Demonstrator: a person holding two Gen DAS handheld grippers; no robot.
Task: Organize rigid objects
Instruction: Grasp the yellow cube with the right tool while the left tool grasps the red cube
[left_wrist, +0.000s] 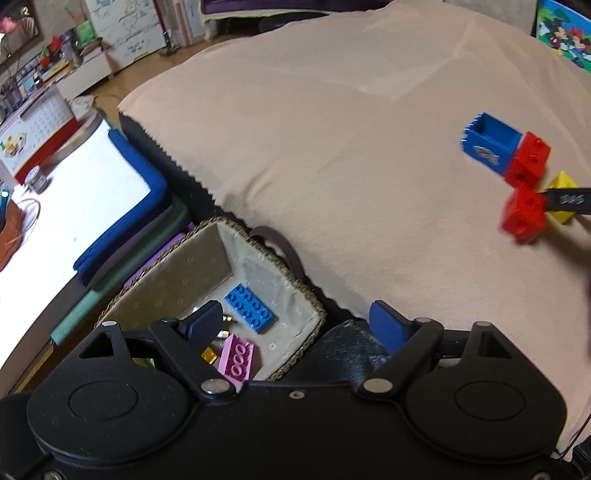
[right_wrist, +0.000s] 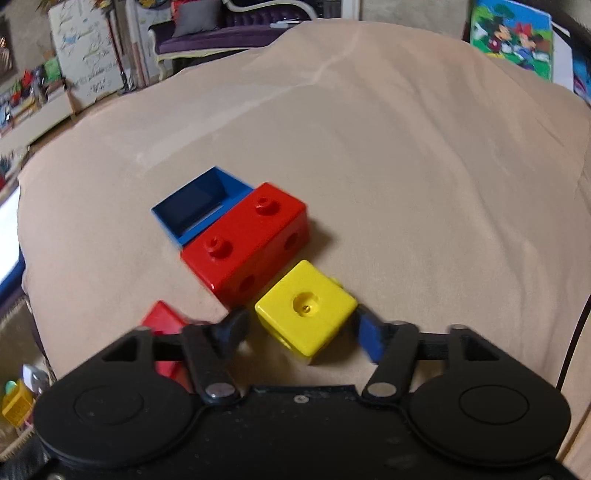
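- Left gripper (left_wrist: 295, 325) is hanging released over the near edge of the wicker basket (left_wrist: 295, 273), nothing between the jaws. Its left pad is sitting over the basket interior, its right pad over the dark gap beside the cloth.
- Basket is already holding a blue studded plate (left_wrist: 251, 308) and a pink brick (left_wrist: 236, 360), with something small and yellow below them, too hidden to name.
- Loose blocks are lying well apart from this gripper, at about 2 o'clock in its view, across the beige cloth (left_wrist: 332, 166).
- Right gripper (right_wrist: 299, 330) is the nearer one: jaws are standing apart and straddling the yellow cube (right_wrist: 306, 306), which is sitting dead ahead at 12 o'clock. I judge the pads clear of its sides, though blur leaves that uncertain.
- The cube is lying corner-on, rotated against the jaw line, so a squeeze may twist it.
- Red two-stud block (right_wrist: 247, 240) is running long-axis from 8 to 2 o'clock, just beyond the cube.
- Blue open box piece (right_wrist: 201, 203) is butting against its far side.
- Another red block (right_wrist: 162, 321) is sitting partly hidden under the left jaw linkage.
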